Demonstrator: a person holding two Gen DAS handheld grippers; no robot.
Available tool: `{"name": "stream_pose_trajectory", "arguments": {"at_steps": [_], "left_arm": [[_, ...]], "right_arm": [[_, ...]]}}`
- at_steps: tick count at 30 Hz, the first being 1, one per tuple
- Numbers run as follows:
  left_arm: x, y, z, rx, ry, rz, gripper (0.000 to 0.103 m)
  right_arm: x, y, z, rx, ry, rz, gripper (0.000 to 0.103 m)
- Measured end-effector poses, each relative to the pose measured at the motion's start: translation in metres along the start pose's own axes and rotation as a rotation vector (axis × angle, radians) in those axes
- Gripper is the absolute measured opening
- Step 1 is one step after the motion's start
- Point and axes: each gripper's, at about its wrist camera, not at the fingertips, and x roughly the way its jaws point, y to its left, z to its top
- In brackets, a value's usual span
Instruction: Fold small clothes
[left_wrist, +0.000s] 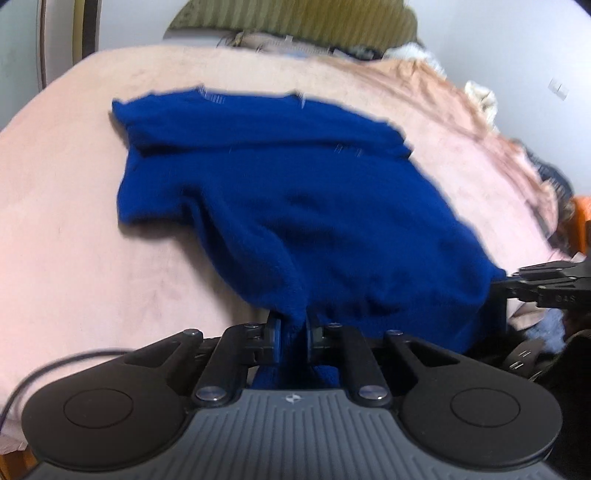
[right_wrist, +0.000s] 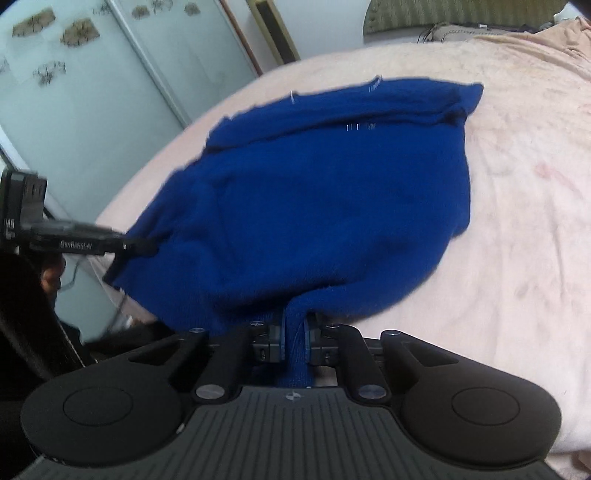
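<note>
A dark blue knit garment (left_wrist: 280, 192) lies spread on a pink blanket (left_wrist: 66, 236), its near edge lifted. My left gripper (left_wrist: 293, 332) is shut on the near edge of the garment. My right gripper (right_wrist: 295, 336) is shut on another part of the same near edge (right_wrist: 314, 206). In the left wrist view the right gripper (left_wrist: 517, 282) shows at the garment's right corner. In the right wrist view the left gripper (right_wrist: 136, 245) shows at the garment's left corner. The far part of the garment rests flat with a fold across it.
The pink blanket (right_wrist: 517, 221) covers a bed. A green headboard (left_wrist: 295, 22) and rumpled bedding (left_wrist: 480, 99) lie at the far end. A pale wardrobe door (right_wrist: 92, 110) stands left of the bed. An orange object (left_wrist: 581, 221) sits off the right edge.
</note>
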Motion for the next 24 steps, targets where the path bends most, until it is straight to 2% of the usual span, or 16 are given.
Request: {"name": "stream_pose_trajectory", "arguments": {"at_steps": [5,8,10,14,18,21,24], "left_arm": [[-0.036,-0.004,0.017,-0.013,-0.161,-0.013,0.012],[-0.054,-0.008,0.024,0.001,-0.260,0.018,0.012],[-0.059,-0.008,0.028,-0.006,-0.290,0.027,0.012],[-0.061,-0.007,0.034,-0.049,-0.305,0.033,0.012],[-0.066,-0.018,0.040,-0.017,-0.336,0.056,0.012],[-0.047,-0.009,0.051,-0.050,-0.278,0.108,0.012],[-0.023,0.006,0.067,-0.135,-0.237,0.105,0.012]], "right_arm": [[-0.035,0.005,0.028,0.008,-0.153,0.070,0.013],[-0.049,0.004,0.045,-0.007,-0.214,0.090,0.013],[-0.056,0.005,0.051,-0.016,-0.246,0.087,0.013],[-0.063,0.003,0.058,0.001,-0.273,0.089,0.013],[-0.073,0.007,0.062,-0.016,-0.313,0.093,0.013],[-0.066,0.000,0.073,-0.003,-0.353,0.096,0.013],[-0.049,-0.008,0.087,0.024,-0.362,0.023,0.013]]}}
